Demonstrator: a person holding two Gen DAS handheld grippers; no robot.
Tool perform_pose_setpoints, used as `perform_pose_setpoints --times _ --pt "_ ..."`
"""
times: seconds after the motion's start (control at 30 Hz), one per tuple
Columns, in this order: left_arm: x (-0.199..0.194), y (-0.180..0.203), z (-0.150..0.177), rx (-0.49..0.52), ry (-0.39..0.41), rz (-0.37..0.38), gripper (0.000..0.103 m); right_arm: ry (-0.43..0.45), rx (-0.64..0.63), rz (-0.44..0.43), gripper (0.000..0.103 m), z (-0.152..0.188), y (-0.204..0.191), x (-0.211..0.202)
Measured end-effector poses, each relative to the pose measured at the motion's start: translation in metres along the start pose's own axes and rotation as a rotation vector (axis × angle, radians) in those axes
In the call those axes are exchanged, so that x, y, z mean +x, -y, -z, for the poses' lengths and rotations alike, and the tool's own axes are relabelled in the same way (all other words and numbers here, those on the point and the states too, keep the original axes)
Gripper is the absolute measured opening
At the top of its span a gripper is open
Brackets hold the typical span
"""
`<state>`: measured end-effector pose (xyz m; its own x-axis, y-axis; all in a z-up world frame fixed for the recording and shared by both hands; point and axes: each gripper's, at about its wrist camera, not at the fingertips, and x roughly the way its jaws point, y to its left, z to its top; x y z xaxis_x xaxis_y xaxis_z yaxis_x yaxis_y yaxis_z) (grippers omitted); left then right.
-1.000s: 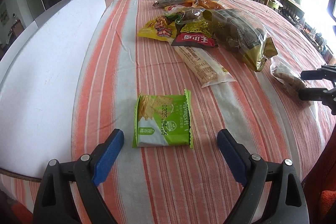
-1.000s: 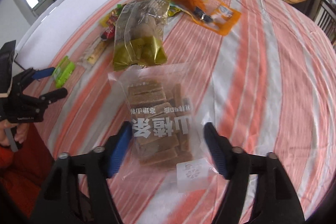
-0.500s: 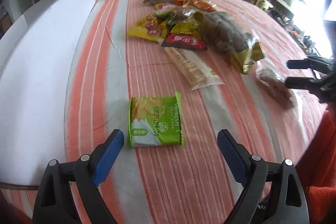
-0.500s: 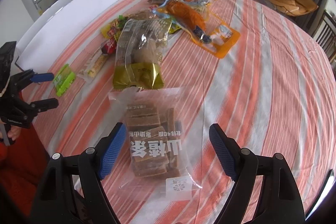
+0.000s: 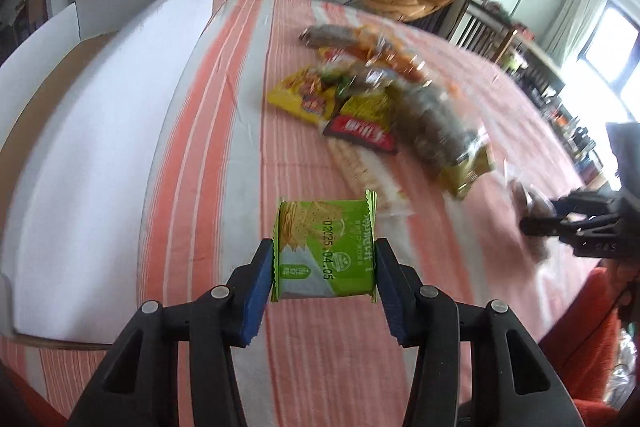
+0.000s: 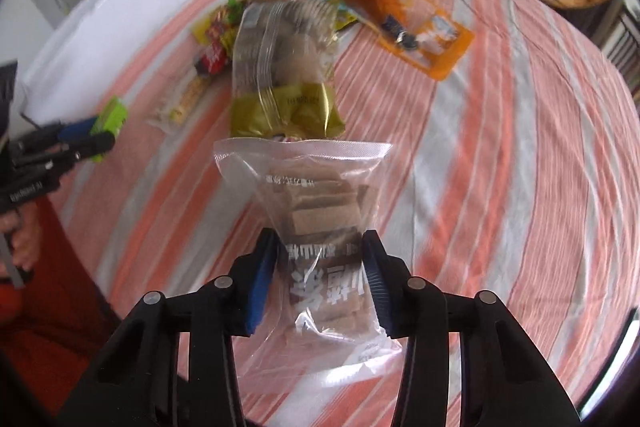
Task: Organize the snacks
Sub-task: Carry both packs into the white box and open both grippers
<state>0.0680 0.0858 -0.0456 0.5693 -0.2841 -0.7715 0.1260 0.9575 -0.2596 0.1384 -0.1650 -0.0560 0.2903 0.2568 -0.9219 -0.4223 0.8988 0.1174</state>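
The jaws of the left gripper (image 5: 324,269) squeeze a green cracker pack (image 5: 325,254). The right gripper (image 6: 320,275) jaws squeeze a clear bag of brown bars (image 6: 320,247). Under them is a striped bench (image 5: 224,131). A white box (image 5: 100,115) is at 10 o'clock; a snack pile (image 5: 376,103) is at 1 o'clock.

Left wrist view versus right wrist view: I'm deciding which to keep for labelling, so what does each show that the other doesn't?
Only the left wrist view shows the printed face of the green cracker packet clamped in the left gripper, plus the cardboard box interior. Only the right wrist view shows the clear bag of brown bars close up in the right gripper, and the orange pouch clearly. Both show the striped tablecloth and the snack pile, and each glimpses the other gripper.
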Motion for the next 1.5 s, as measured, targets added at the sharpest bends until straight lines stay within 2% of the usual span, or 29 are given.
perform_pose_setpoints --times 0.17,0.23,0.33,0.43,0.57,0.7,0.77,0.8,0.83,0.87,0.9,0.93,1.07,1.17,1.23,1.3,1.33,1.37,1.43,1.5 --pt "-0.043 -0.014 -0.028 -0.081 0.082 0.099 0.048 0.072 0.082 -0.116 0.044 -0.003 -0.005 -0.039" --pt "-0.060 -0.030 -0.039 -0.117 0.113 0.108 0.048 0.114 0.078 -0.160 0.043 -0.015 -0.021 -0.052" --pt "-0.084 -0.053 -0.048 -0.143 0.159 0.083 0.048 0.178 0.067 -0.201 0.043 -0.037 -0.043 -0.068" --pt "-0.112 -0.083 -0.059 -0.162 0.211 0.022 0.048 0.229 0.053 -0.265 0.043 -0.070 -0.073 -0.077" --pt "-0.140 -0.133 -0.074 -0.196 0.244 -0.109 0.048 0.286 0.025 -0.387 0.043 -0.125 -0.129 -0.087" --pt "-0.154 -0.184 -0.081 -0.225 0.234 -0.258 0.049 0.328 -0.010 -0.541 0.043 -0.184 -0.205 -0.088" --pt "-0.151 -0.207 -0.081 -0.236 0.201 -0.326 0.050 0.334 -0.030 -0.577 0.043 -0.205 -0.238 -0.081" --pt "-0.147 -0.216 -0.080 -0.241 0.177 -0.350 0.051 0.337 -0.037 -0.589 0.044 -0.216 -0.257 -0.074" --pt "-0.141 -0.223 -0.078 -0.249 0.150 -0.374 0.059 0.333 -0.036 -0.600 0.049 -0.224 -0.268 -0.067" --pt "-0.134 -0.232 -0.072 -0.260 0.123 -0.384 0.068 0.322 -0.038 -0.600 0.060 -0.231 -0.279 -0.058" --pt "-0.129 -0.235 -0.069 -0.269 0.111 -0.392 0.085 0.317 -0.040 -0.584 0.068 -0.235 -0.286 -0.052" --pt "-0.126 -0.237 -0.064 -0.276 0.113 -0.391 0.093 0.322 -0.032 -0.566 0.076 -0.235 -0.287 -0.049" --pt "-0.119 -0.226 -0.054 -0.280 0.163 -0.344 0.093 0.398 0.009 -0.529 0.077 -0.213 -0.251 -0.054" --pt "-0.122 -0.190 -0.054 -0.211 0.250 -0.333 0.093 0.444 0.019 -0.377 0.079 -0.180 -0.201 -0.055" --pt "-0.122 -0.159 -0.055 -0.134 0.318 -0.303 0.093 0.463 0.014 -0.209 0.079 -0.148 -0.162 -0.047" --pt "-0.116 -0.127 -0.059 -0.048 0.367 -0.304 0.093 0.470 0.004 -0.014 0.079 -0.115 -0.125 -0.038" --pt "-0.110 -0.118 -0.063 -0.023 0.375 -0.304 0.093 0.460 0.011 0.100 0.079 -0.095 -0.101 -0.031" --pt "-0.100 -0.110 -0.068 -0.011 0.371 -0.286 0.093 0.444 0.028 0.169 0.079 -0.079 -0.081 -0.027" --pt "-0.080 -0.108 -0.077 -0.022 0.331 -0.256 0.093 0.408 0.100 0.258 0.079 -0.050 -0.038 -0.020" --pt "-0.064 -0.103 -0.080 -0.041 0.286 -0.286 0.093 0.396 0.192 0.318 0.079 -0.023 0.005 -0.022"
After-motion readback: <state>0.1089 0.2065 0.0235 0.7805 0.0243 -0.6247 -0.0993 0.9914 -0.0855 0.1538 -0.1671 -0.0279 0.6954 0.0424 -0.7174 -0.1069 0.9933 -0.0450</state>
